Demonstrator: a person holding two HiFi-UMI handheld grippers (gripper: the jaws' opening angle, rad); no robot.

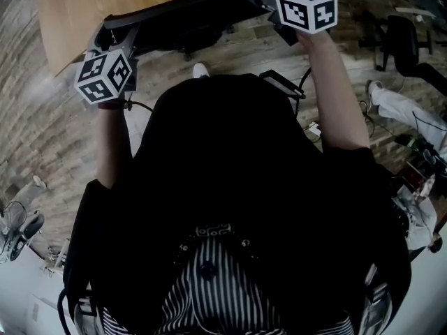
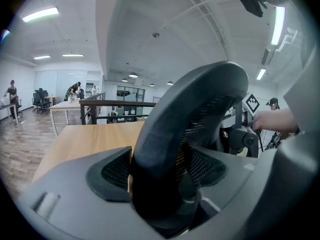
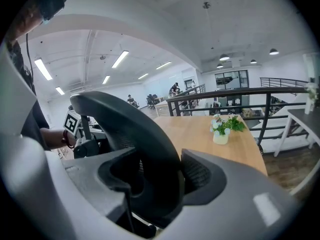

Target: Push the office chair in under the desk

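Left gripper view: left claw (image 2: 162, 170) clamped on the curved top rim of the office chair (image 2: 200, 104) back, mesh between the jaws.
Right gripper view: right claw (image 3: 159, 178) shut on the same rim, further along.
Chair position: back rim at the near edge of the wooden tabletop (image 3: 200, 134); seat not visible.
On tabletop: small potted plant (image 3: 222, 130) towards the far end, well apart from the chair.
Head view: both claws held forward, one at each side of the chair back; wood-plank floor (image 1: 28, 117) around.
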